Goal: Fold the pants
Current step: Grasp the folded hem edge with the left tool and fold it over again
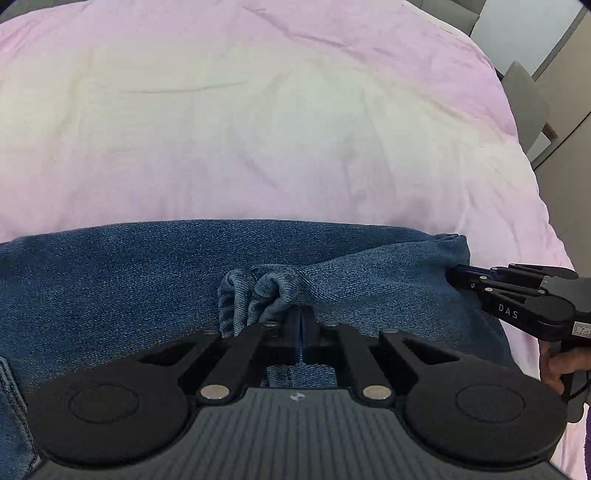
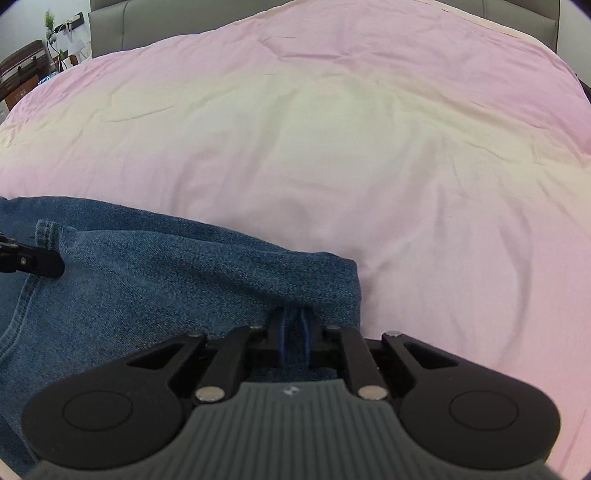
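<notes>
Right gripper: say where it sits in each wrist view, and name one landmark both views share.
Left wrist view: the right gripper enters from the right edge, shut on the jeans near their right end.
Right wrist view: it fills the bottom centre, clamped on denim.
Shared landmark: the pink bedspread behind the jeans.

A pale pink bedsheet (image 2: 332, 155) covers the bed, creased with soft wrinkles and paler toward its middle. A grey upholstered headboard (image 2: 110, 29) runs along the far edge of the bed. Beyond the bed's far left corner stand a brown suitcase (image 2: 22, 64) and a small green plant (image 2: 48, 18) against a white wall. A grey chair (image 1: 524, 99) stands just past the bed's right edge.
</notes>
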The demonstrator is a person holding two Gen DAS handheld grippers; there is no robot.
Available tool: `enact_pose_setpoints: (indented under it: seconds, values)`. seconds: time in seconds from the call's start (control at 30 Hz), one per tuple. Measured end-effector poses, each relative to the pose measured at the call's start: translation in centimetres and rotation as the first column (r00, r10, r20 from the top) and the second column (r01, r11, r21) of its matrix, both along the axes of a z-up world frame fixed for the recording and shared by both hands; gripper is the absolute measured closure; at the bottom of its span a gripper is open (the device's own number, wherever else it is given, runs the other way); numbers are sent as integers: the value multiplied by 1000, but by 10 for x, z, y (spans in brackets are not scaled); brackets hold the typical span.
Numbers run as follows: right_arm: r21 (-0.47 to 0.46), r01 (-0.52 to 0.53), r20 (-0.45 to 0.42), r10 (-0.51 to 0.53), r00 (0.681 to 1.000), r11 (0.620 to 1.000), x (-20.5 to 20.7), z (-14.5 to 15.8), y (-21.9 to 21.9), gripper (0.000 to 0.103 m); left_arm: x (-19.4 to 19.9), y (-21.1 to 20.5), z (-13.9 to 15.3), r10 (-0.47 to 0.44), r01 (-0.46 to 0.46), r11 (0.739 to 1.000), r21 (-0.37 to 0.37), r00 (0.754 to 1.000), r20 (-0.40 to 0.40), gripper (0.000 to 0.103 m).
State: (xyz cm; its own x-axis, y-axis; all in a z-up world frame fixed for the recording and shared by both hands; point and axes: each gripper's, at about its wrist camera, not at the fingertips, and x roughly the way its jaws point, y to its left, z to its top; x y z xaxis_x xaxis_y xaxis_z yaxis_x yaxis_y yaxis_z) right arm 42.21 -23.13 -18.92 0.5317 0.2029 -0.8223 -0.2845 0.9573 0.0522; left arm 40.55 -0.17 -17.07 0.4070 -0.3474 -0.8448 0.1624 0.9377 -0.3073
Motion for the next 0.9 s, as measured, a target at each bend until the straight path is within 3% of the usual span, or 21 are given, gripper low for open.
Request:
enact_pose_setpoints:
  seconds: [0.17, 0.3, 0.33, 0.43, 0.47, 0.6, 0.77, 0.9]
  values:
    - [25, 24, -19, -24, 1000, 999, 14, -3, -3, 103, 5, -15, 1, -38, 38, 997, 63, 999, 1, 96]
    - [74, 45, -33, -43, 999, 996, -3, 15, -15, 103, -2, -16, 7, -46, 46, 995, 88, 999, 2, 96]
    - [87, 39, -24, -37, 999, 995, -15, 23, -19, 100, -4, -17, 9, -48, 47, 995, 94, 999, 9, 97]
    - [91, 8, 3, -8, 1000, 996, -50, 43, -29, 77, -22, -24, 23, -92, 87, 989, 121, 995, 34, 96]
    - [97, -6, 16, 4, 1000, 995, -66, 49, -33, 75, -32, -27, 30, -125, 120, 987, 110, 991, 40, 89]
    - [123, -24, 26, 21, 999, 992, -113, 64, -39, 75, -71, -34, 43, -209, 201, 972, 126, 976, 61, 87]
    - [88, -16, -8, 16, 1000, 996, -142, 44, -31, 75, -96, -29, 25, -188, 183, 968, 174, 982, 13, 89]
    - [74, 8, -40, -5, 999, 997, -136, 18, -28, 70, -95, -17, 13, -145, 143, 979, 147, 989, 0, 97]
